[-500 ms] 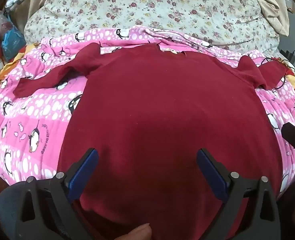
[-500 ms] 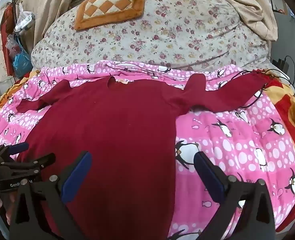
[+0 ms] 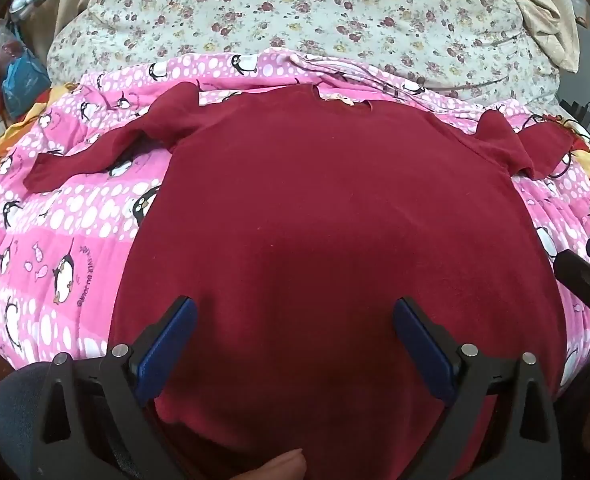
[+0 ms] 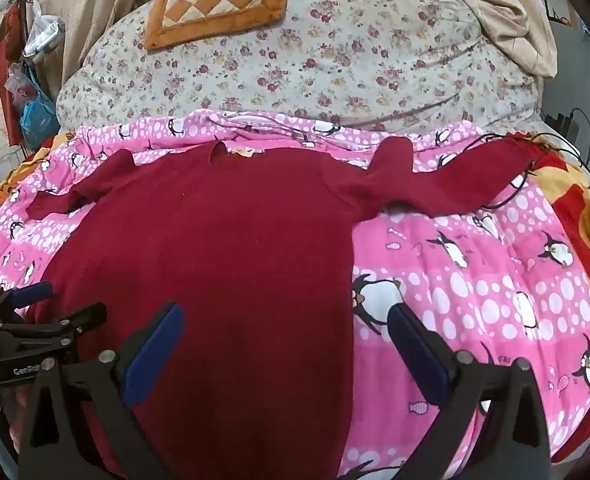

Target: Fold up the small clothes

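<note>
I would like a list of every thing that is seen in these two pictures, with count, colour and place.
shirt: one, dark red, long sleeves, spread flat on the blanket, collar at the far side
blanket: one, pink with white dots and penguins, under the shirt
quilt: one, cream with small flowers, behind the blanket
cushion: one, orange and cream checks, on the quilt
cable: one, black, by the right sleeve
bags: several, clear, blue and red, hanging far left
left gripper: one, black with blue pads, open above the shirt's hem
right gripper: one, same colours, open over the shirt's right edge
</note>
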